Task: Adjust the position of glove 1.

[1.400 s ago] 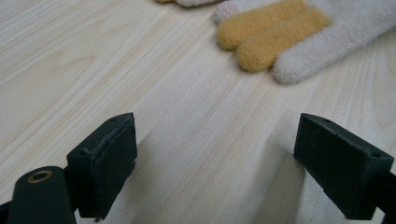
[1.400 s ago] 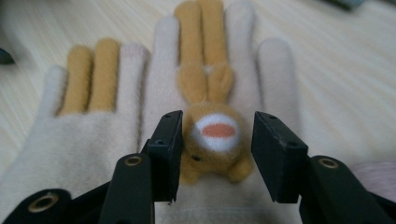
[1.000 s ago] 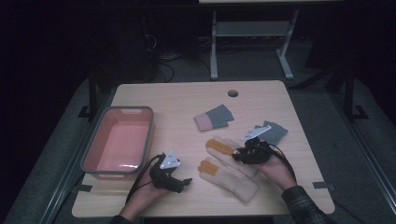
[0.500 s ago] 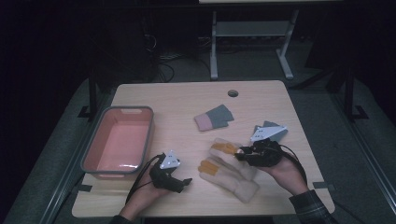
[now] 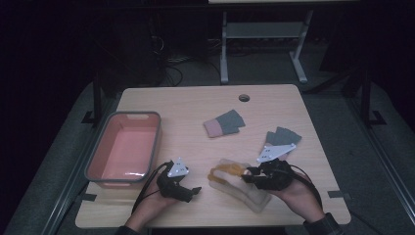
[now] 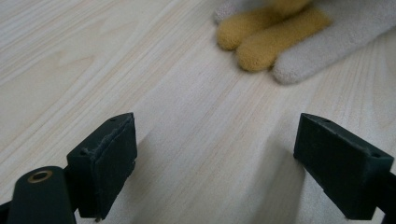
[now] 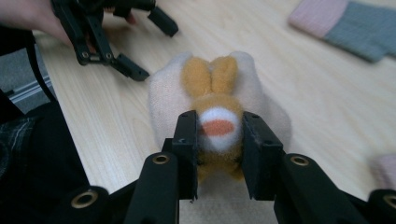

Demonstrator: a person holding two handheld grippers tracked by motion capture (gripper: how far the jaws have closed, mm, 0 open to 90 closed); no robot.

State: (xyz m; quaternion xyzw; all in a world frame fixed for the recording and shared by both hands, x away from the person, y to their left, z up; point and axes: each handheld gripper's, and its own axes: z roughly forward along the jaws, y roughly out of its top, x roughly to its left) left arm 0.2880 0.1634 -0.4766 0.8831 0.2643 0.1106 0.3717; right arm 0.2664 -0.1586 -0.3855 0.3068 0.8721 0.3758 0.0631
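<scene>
A cream glove with orange fingers (image 5: 226, 172) (image 7: 216, 77) lies on top of a second cream glove (image 5: 252, 197) near the table's front edge. My right gripper (image 5: 247, 176) (image 7: 218, 135) is shut on the upper glove's orange and white cuff end. My left gripper (image 5: 192, 192) (image 6: 215, 158) rests open on the bare wood just left of the gloves, nothing between its jaws. The glove fingertips (image 6: 275, 39) lie ahead of it. In the right gripper view the left gripper (image 7: 149, 46) sits beyond the gloves.
A pink tray with a grey rim (image 5: 122, 115) stands at the left of the wooden table (image 5: 195, 107). A pink-and-grey glove (image 5: 224, 123) (image 7: 345, 21) lies mid-table, and a grey one (image 5: 285, 136) lies behind my right hand.
My right gripper has drawn the orange-fingered glove toward the front edge, onto the other cream glove. The left gripper has stayed where it was.
</scene>
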